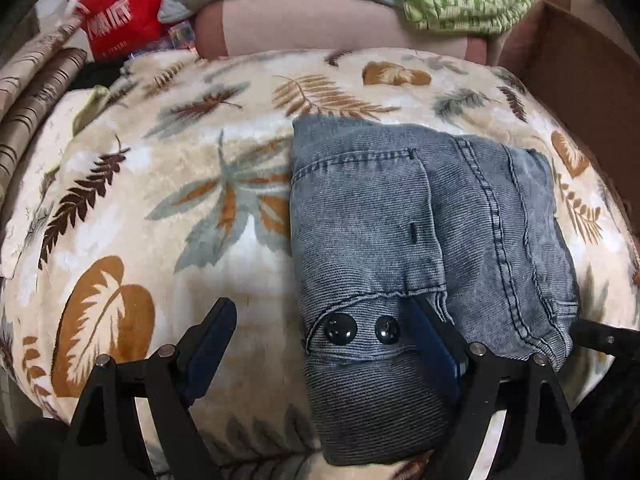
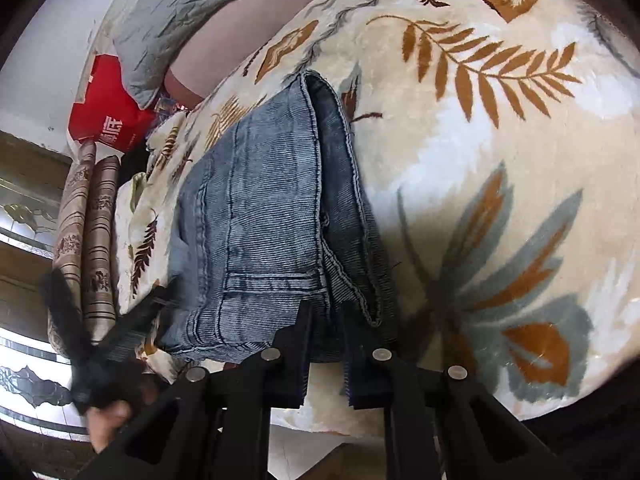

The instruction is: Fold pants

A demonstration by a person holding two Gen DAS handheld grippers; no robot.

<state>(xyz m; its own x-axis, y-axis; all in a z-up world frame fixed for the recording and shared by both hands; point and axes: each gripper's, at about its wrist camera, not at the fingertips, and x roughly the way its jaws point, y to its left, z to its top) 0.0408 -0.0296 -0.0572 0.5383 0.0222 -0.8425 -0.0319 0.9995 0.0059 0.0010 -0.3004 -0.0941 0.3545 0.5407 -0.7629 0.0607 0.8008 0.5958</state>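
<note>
Closest in, two shiny black buttons (image 1: 356,330) on a dark waistband tab, right between the wide-spread fingers of the left gripper (image 1: 320,328), gaping open and clamped on nothing, one blue pad against the denim, the other out over the blanket (image 1: 132,184). From the other side, right gripper (image 2: 326,320) at the bundle's near end, jaws a narrow gap apart with seamed cloth apparently running between them; pinched or merely straddled, hard to call from here. Pants (image 1: 400,232) sitting near the front edge of the leaf-printed blanket, toward its right side in the left wrist view, already doubled into a thick stacked bundle. Looks close to finished, judging by the compact shape. Risks now: top layer sliding off the stack if either claw drags on withdrawal, since the plush pile underneath gives little grip and the bundle sits near the blanket's front edge; a pad snagging the button tab and peeling the fold back open; a lopsided stack, with the lower layers already peeking out past the upper one along the right side. Denim faded blue-grey, ribbed like fine corduroy, heavy double-stitched seams, a pocket edge showing, darker cloth at the waistband end. Stiff, bulky stuff, likely to spring open unless pressed flat.
</note>
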